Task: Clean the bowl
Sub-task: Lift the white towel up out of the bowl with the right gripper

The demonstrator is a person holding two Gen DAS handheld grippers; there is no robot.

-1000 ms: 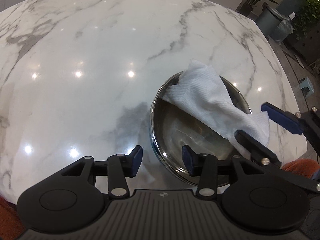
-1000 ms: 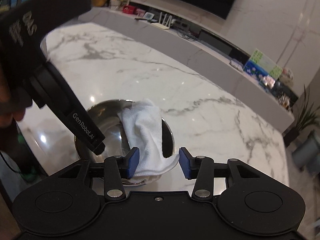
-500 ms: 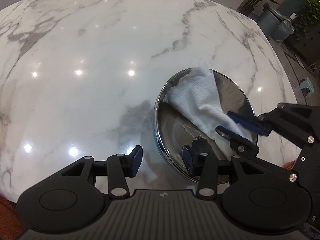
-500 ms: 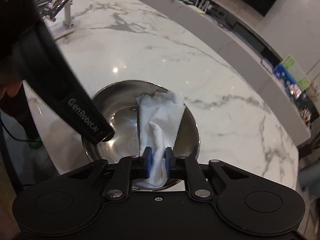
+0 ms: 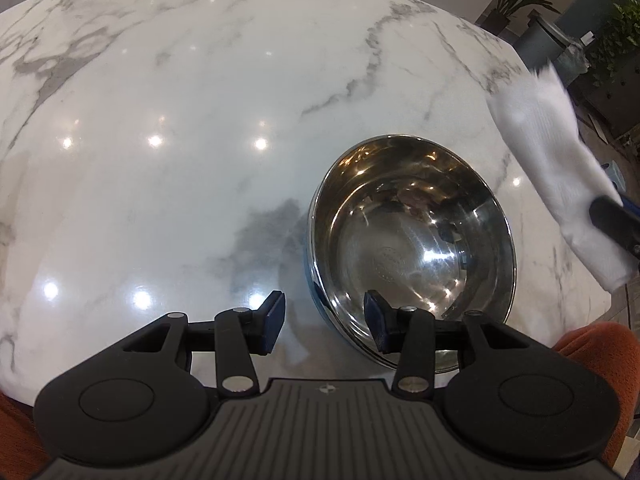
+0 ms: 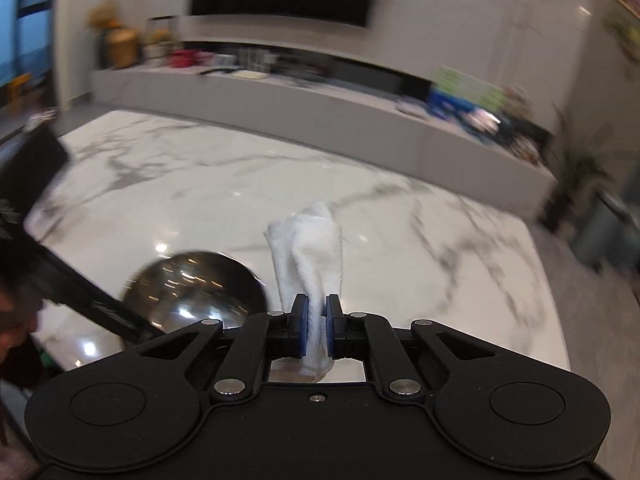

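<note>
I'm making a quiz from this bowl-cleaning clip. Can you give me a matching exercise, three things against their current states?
Things:
1. paper towel
2. steel bowl
3. left gripper

States:
A. open, nothing pinched between its pads
B. pinched in the right gripper, off the table
C. empty, sitting on the marble table

Pairs: 1-B, 2-C, 3-A

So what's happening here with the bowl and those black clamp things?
A person is cleaning a steel bowl on a marble table. The right gripper is pinching a white paper towel, held in the air beside the bowl. The left gripper straddles the bowl's near rim with its jaws apart.
</note>
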